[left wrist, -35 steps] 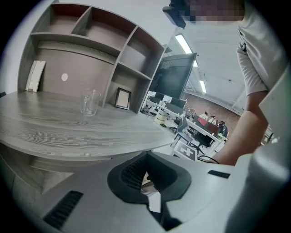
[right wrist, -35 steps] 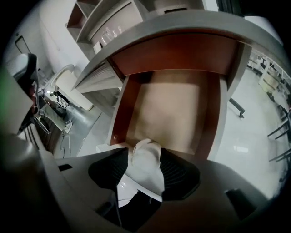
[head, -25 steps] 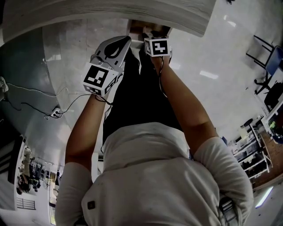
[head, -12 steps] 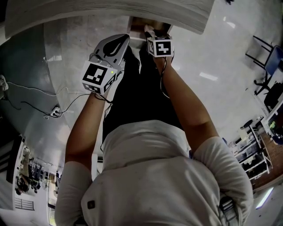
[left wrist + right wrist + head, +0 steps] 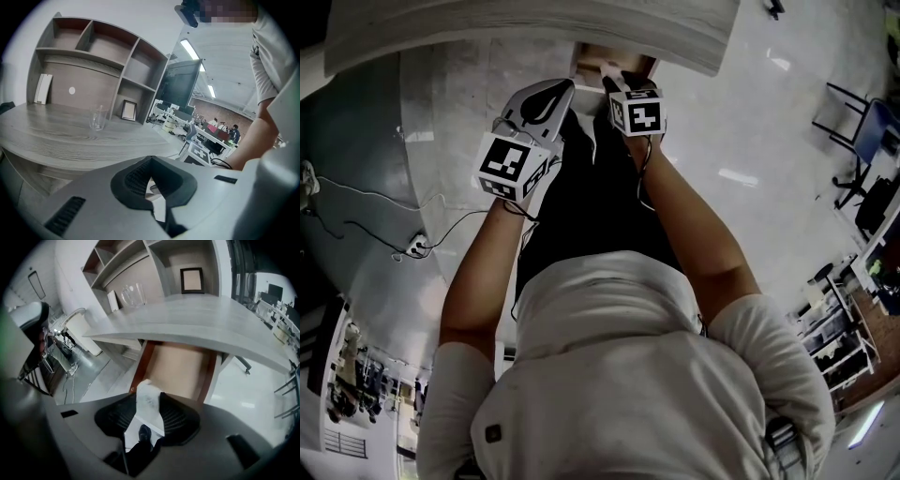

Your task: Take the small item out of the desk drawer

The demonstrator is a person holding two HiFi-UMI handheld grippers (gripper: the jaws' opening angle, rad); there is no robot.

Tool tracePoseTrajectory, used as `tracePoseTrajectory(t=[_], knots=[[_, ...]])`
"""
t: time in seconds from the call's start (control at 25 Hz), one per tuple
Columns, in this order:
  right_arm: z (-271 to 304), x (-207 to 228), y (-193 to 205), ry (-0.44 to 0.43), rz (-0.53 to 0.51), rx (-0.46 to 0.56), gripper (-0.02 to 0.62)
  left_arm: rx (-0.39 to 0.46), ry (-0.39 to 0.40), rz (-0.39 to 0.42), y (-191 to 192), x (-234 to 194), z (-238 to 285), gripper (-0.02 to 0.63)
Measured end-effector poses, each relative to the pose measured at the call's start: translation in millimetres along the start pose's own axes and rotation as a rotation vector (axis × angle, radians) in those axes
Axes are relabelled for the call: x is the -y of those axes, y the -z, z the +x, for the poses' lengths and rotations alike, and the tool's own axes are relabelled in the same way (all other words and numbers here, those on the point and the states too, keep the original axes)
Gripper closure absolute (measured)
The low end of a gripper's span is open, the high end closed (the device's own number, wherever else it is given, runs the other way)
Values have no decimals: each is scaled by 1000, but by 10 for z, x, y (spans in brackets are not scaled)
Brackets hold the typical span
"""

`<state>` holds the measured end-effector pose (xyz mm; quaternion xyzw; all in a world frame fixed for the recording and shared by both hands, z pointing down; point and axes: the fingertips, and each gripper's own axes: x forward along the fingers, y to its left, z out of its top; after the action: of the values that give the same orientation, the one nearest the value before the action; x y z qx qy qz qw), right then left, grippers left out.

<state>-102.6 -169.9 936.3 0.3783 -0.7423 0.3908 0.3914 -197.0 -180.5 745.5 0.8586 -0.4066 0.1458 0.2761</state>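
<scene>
The desk drawer (image 5: 180,369) stands pulled out under the grey wooden desk top (image 5: 197,315), its brown bottom bare. My right gripper (image 5: 149,411) hovers just in front of it, shut on a small white packet (image 5: 146,392) that sticks up between the dark pads. From the head view the right gripper (image 5: 611,77) is at the drawer's (image 5: 614,54) front edge, and the packet is too small to make out. My left gripper (image 5: 566,87) hangs beside it on the left, jaws together and empty. In the left gripper view the left gripper (image 5: 152,176) points past the desk edge.
A drinking glass (image 5: 97,117) and a small picture frame (image 5: 128,110) stand on the desk below open shelves (image 5: 93,51). A cable and a power strip (image 5: 417,244) lie on the floor at the left. A chair (image 5: 853,131) stands at the far right. The person's legs fill the space under the grippers.
The right gripper has drawn back slightly from the drawer toward the body with the white packet. The left gripper has hardly moved.
</scene>
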Motion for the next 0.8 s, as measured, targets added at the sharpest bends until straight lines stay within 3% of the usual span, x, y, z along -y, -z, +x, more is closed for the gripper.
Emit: tracePoseTrajectory(t=[0.4,0.8], knots=[[-623,-173,-320,-24,-53,78,431,34,-14,37,-348,160,-243,591],[-1547,-601,-938,-47,-143,258,431,114,-39,71,-869,339,-742,591]])
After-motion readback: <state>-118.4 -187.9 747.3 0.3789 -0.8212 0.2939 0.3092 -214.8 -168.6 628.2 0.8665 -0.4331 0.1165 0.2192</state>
